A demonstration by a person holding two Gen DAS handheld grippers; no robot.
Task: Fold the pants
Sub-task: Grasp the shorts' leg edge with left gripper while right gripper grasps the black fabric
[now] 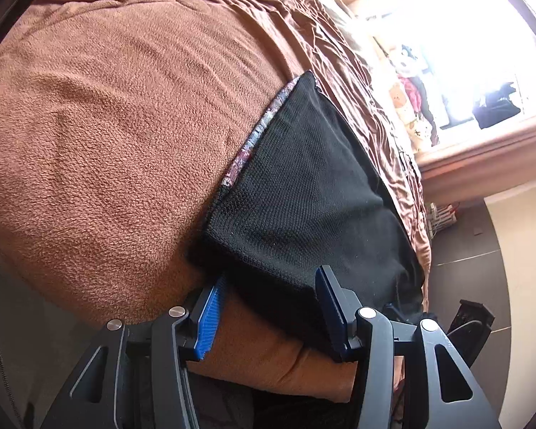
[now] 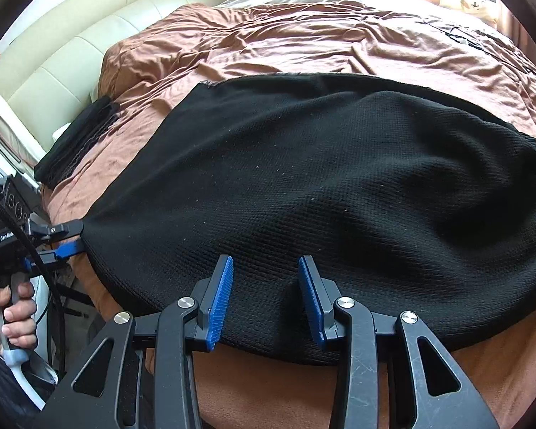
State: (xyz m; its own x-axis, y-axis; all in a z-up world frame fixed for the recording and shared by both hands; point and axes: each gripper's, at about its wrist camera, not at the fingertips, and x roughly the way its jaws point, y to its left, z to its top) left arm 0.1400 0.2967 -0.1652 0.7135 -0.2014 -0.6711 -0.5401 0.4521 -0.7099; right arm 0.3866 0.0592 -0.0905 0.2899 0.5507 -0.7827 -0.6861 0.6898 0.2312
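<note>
Blue ribbed pads (image 2: 221,304) of my right gripper (image 2: 266,300) sit closest to the lens, jaws apart with a clear gap, nothing pinched between them; they hang over the near hem of the black pants (image 2: 303,186). Pants: knit fabric, spread flat across the brown blanket (image 2: 253,386), long axis running left to right in the right wrist view, one rumpled end at the far right. My left gripper (image 1: 271,307) is at the left corner of the pants: jaws apart, one pad (image 1: 211,316) against the blanket beside the cloth edge, the other above the black fabric. In the left wrist view the corner lies between them, not pressed. In the right wrist view that same gripper (image 2: 78,237) shows from the side at the pants' left tip, held by my hand (image 2: 12,316) on its grip. A patterned strip (image 1: 257,132) runs along one edge of the pants in the left wrist view. Outward: a second dark folded item (image 2: 78,139) lies well apart near the bed's left side; crumpled brown sheet (image 2: 303,43) beyond the pants; cream padded headboard (image 2: 89,35) at far left; bright window (image 1: 464,43) past the bed.
</note>
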